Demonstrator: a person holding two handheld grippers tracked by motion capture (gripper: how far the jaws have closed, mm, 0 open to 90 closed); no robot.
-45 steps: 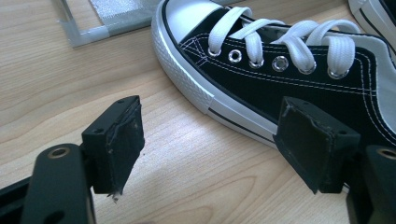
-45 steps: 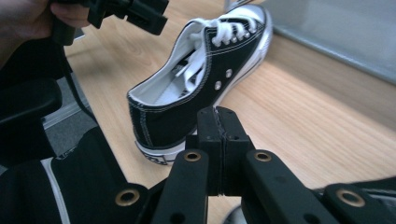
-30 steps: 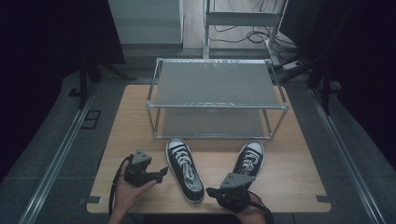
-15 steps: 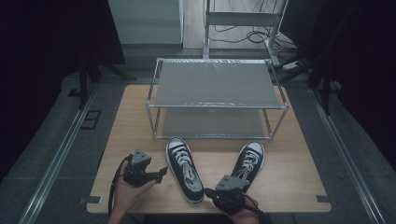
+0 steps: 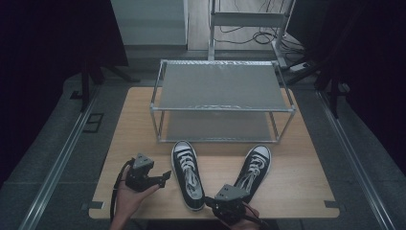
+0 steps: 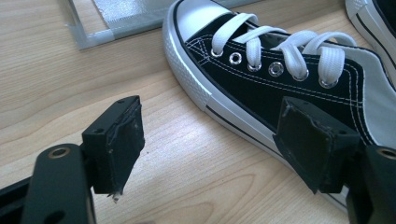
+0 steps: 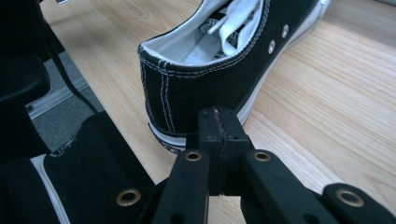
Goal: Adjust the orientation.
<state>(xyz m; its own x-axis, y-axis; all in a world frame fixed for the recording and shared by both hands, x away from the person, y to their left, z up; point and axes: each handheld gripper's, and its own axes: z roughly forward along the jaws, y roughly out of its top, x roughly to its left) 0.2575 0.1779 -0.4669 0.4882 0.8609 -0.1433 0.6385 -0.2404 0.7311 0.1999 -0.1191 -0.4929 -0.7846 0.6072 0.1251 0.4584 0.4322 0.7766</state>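
The right gripper (image 7: 218, 122), jaws clenched on nothing, sits just behind the right black canvas sneaker's (image 7: 219, 60) heel. The left gripper (image 6: 219, 140) stands released beside the left black canvas sneaker (image 6: 289, 70).

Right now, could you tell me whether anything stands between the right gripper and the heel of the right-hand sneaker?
Nothing visible does. The right gripper, jaws pressed together, points straight at the heel of the right-hand sneaker, with bare wooden table beside it. The other sneaker lies off to one side, clear of that line.

Two black-and-white laced sneakers (image 5: 188, 175) (image 5: 253, 170) lie upright, apart, before the shelf, toes toward it.
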